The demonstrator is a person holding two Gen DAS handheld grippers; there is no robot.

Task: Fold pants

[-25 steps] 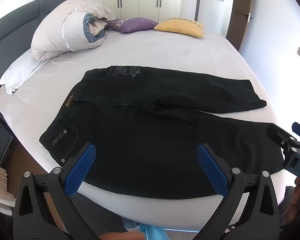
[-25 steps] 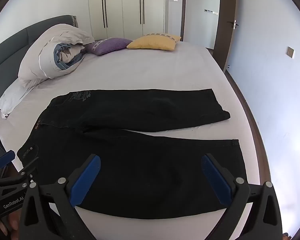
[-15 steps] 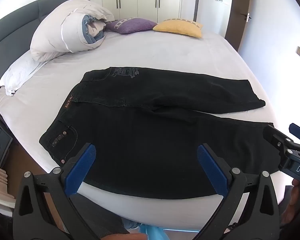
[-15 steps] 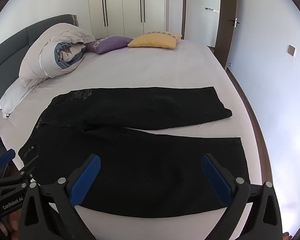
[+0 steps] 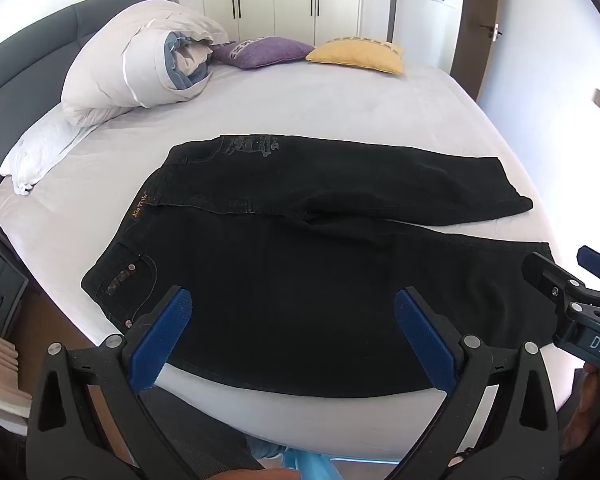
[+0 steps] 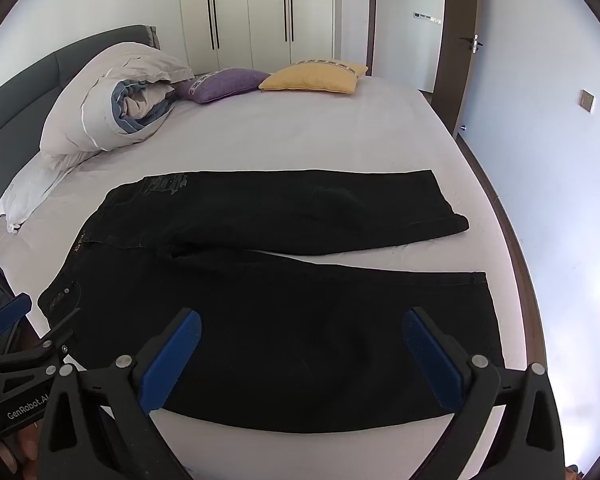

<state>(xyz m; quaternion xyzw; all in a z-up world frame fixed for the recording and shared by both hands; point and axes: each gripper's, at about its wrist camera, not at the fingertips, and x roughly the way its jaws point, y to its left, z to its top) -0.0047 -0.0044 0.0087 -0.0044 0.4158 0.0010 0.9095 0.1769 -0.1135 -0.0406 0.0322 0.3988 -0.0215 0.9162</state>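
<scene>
Black pants (image 5: 320, 256) lie flat on the white bed (image 5: 300, 100), waist to the left, both legs spread to the right, the far leg angled away. They also show in the right wrist view (image 6: 280, 280). My left gripper (image 5: 292, 320) is open and empty, held above the near edge of the pants by the waist half. My right gripper (image 6: 302, 344) is open and empty, above the near leg. Each gripper shows at the edge of the other's view, the right one (image 5: 572, 292) and the left one (image 6: 24, 344).
A rolled duvet (image 5: 140, 72) and a white pillow (image 5: 48, 148) lie at the far left by the grey headboard. A purple cushion (image 5: 264, 52) and a yellow cushion (image 5: 356, 56) lie at the far side. A wall and door stand to the right.
Both grippers have drifted slightly toward the bed, staying open. The pants have not moved.
</scene>
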